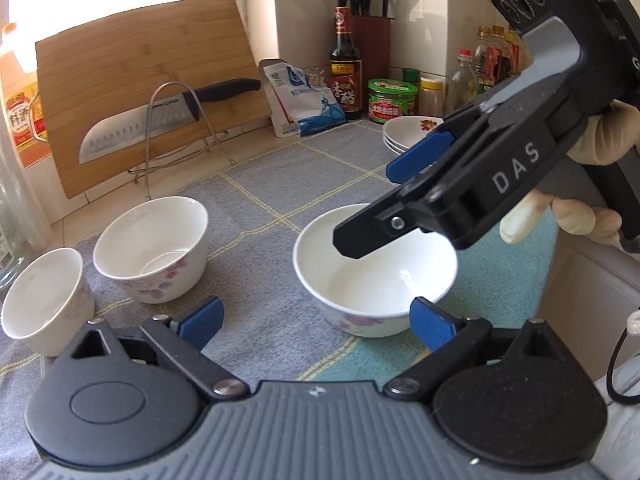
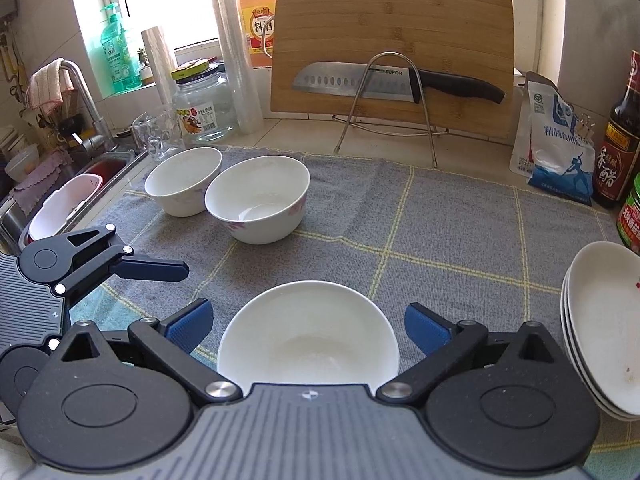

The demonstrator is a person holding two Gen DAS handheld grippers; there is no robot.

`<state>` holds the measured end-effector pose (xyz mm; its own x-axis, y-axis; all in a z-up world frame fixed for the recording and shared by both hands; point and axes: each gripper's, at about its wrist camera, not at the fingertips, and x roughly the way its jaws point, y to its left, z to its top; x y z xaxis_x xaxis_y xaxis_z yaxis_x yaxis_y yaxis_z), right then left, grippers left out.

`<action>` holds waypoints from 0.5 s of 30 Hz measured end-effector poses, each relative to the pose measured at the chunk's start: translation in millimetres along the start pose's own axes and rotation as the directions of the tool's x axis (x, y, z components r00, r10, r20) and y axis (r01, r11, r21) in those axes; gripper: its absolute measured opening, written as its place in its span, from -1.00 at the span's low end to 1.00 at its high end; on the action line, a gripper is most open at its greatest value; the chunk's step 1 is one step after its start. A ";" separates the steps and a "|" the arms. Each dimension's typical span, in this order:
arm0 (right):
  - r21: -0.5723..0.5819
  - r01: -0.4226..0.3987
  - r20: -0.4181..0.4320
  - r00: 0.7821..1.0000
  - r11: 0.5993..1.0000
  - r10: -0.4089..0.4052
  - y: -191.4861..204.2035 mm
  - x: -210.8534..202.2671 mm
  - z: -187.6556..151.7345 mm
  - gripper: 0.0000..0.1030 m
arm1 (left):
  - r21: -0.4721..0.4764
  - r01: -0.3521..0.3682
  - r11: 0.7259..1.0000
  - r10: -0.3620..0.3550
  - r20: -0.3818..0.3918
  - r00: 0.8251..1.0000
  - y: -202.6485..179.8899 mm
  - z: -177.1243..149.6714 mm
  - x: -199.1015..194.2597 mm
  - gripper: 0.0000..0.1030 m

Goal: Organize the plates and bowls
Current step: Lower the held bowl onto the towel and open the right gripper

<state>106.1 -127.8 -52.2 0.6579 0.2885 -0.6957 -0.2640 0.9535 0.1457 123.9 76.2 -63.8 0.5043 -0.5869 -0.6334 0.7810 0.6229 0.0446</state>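
Note:
Three white bowls with pink flowers stand on a grey checked cloth. The near bowl sits between the open fingers of my right gripper, which hovers over it and shows in the left wrist view. My left gripper is open and empty, just in front of this bowl, and shows in the right wrist view. Two more bowls stand together at the left, seen in the right wrist view too. A stack of white plates sits at the right.
A bamboo cutting board with a knife on a wire stand leans at the back. Sauce bottles, a green jar and a salt bag line the wall. A glass jar and sink are at the left.

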 end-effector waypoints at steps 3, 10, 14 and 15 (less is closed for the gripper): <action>-0.036 -0.009 0.007 1.000 0.999 0.009 4.4 2.7 9.9 1.00 | -0.037 -0.052 0.998 0.052 0.017 0.998 13.4 -1.1 -5.1 0.93; -0.123 -0.018 0.006 1.000 0.992 0.019 11.0 16.5 37.7 1.00 | -0.122 -0.174 0.977 0.179 0.027 0.984 41.7 -2.2 -0.7 0.96; -0.162 -0.026 0.005 1.000 0.986 0.027 14.4 25.2 51.6 1.00 | -0.182 -0.200 0.963 0.210 0.035 0.977 55.9 -0.4 7.0 0.96; -0.169 -0.029 0.003 1.000 0.985 0.030 14.6 27.7 54.6 1.00 | -0.188 -0.207 0.960 0.217 0.038 0.975 57.8 0.1 8.9 0.96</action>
<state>159.1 -101.1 -30.9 0.6518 0.3168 -0.6890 -0.3979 0.9163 0.0449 173.5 106.9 -66.8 0.6757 -0.4569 -0.5785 0.5766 0.8165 0.0286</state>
